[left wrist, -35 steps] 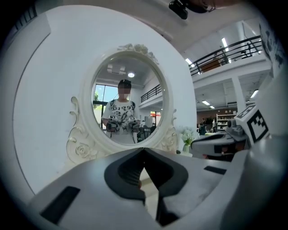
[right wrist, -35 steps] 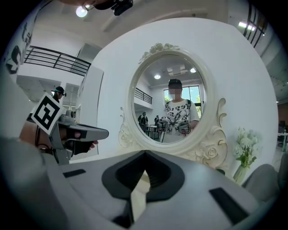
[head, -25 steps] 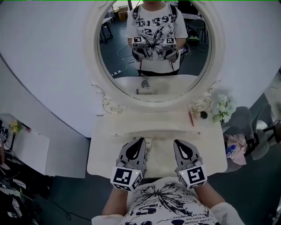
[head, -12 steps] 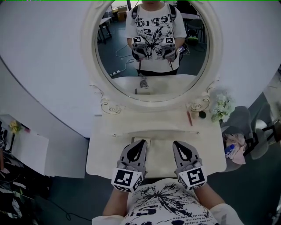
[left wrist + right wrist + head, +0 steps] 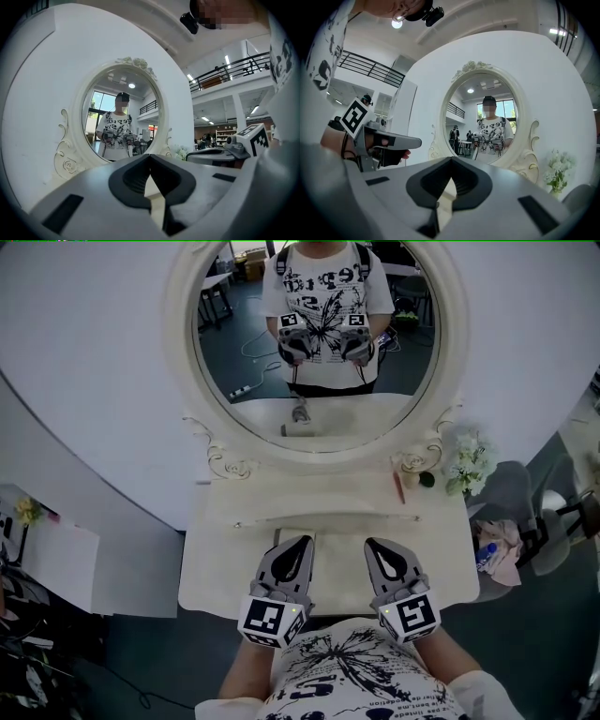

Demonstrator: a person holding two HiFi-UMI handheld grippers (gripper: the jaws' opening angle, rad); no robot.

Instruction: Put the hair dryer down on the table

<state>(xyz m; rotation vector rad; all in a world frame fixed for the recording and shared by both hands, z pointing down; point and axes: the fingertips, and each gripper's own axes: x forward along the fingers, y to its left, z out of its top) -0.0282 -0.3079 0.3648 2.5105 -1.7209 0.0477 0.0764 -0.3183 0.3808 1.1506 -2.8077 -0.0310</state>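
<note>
– So, where are we with the hair dryer?

– Honestly, I can't find it. My left gripper (image 5: 302, 542) and my right gripper (image 5: 371, 544) both hang side by side over the front edge of the table (image 5: 216, 559), pointing at the mirror (image 5: 314, 343). Each gripper's own view shows its jaws pressed together with nothing between them.

– Nothing held at all?

– Nothing. Neither one is carrying anything, so there is no putting-down left for these hands as they stand.

– Then is it already on the table?

– I can't say. The tabletop I see from the head view has flowers (image 5: 466, 463) at the far right corner and a couple of small bits beside them. None of that reads as a hair dryer. There is a small grey shape (image 5: 300, 413) reflected low in the mirror, but it's too small for me to name.

– Your call on progress?

– I'd judge the task is either finished, with the dryer out of my sight, or not begun. With both jaws closed and empty, I lean towards finished, but only as a guess.
</note>
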